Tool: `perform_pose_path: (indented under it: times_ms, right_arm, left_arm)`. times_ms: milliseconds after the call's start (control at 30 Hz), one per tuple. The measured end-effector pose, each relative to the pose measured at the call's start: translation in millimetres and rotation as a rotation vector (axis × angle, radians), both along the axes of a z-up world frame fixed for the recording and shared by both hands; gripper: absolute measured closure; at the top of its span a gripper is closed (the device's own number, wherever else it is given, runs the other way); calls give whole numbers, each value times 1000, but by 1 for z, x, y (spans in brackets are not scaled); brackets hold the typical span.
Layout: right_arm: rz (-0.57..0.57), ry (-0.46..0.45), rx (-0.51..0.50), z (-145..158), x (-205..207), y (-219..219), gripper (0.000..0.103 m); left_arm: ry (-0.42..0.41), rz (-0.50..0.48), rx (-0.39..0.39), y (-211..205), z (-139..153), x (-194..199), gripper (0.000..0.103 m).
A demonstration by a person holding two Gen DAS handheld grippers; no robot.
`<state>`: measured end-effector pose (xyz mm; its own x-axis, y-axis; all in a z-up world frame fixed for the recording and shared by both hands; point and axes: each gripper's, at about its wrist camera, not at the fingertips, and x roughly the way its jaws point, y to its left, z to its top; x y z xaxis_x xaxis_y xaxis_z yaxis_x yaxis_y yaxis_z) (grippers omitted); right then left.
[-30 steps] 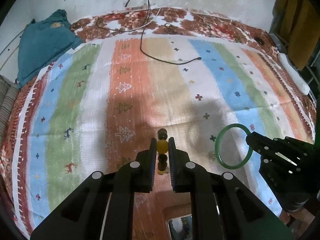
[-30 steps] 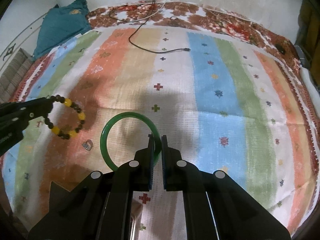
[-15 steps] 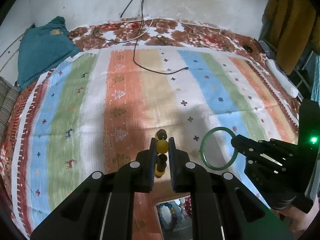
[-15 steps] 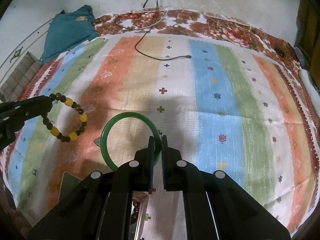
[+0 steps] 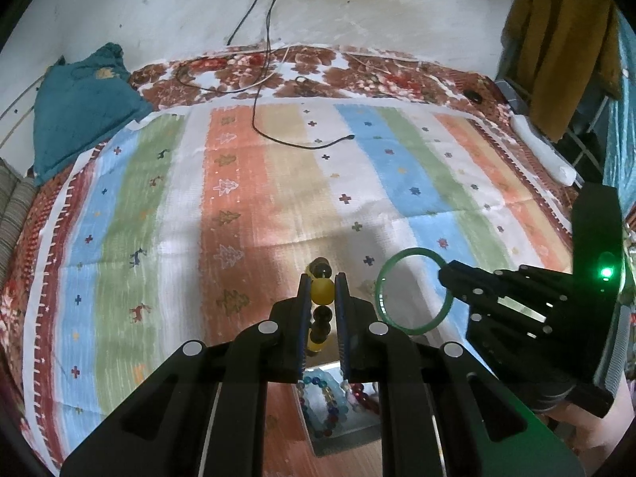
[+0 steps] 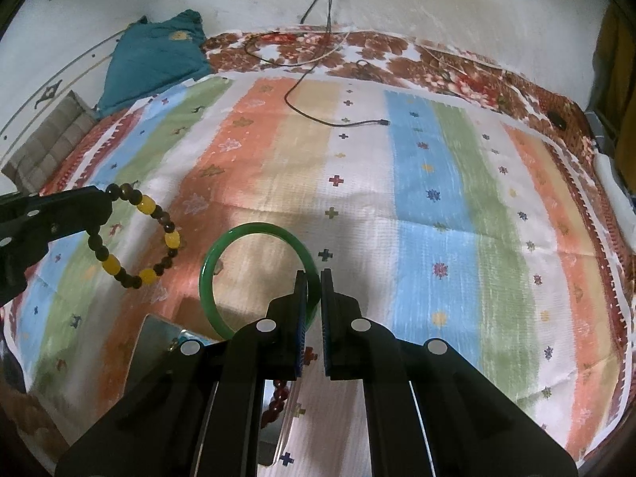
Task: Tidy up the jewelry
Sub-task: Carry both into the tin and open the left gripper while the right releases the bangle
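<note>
Both grippers pull back over the striped bedspread [image 5: 278, 198] toward the jewelry box [image 5: 338, 409] at frame bottom, left gripper [image 5: 322, 290] clamping the beaded bracelet [image 6: 135, 234], right gripper [image 6: 314, 290] pinching the green bangle [image 6: 254, 274], neither stored yet.

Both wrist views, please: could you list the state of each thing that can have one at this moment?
Left gripper: shut on the beaded bracelet.
Beaded bracelet: held off the blanket, hanging from the left gripper.
Right gripper: shut on the green bangle.
Green bangle: held off the blanket, gripped at its rim.
Jewelry box: open, beaded bracelets inside.
Cable: lying loose on the blanket.
</note>
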<state>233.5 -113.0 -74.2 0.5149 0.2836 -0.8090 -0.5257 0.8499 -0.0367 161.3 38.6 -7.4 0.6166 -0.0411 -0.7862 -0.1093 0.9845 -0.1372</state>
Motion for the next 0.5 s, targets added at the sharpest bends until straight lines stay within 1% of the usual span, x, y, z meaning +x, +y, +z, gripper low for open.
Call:
perform_pose_path:
  times_ms: [200, 500]
  right_arm:
    - [11, -8, 9, 4, -13, -3, 96]
    - [24, -11, 20, 7, -34, -11, 96]
  left_arm:
    - [-25, -26, -3, -13, 5, -20, 92]
    - [-33, -45, -7, -21, 4, -42, 92]
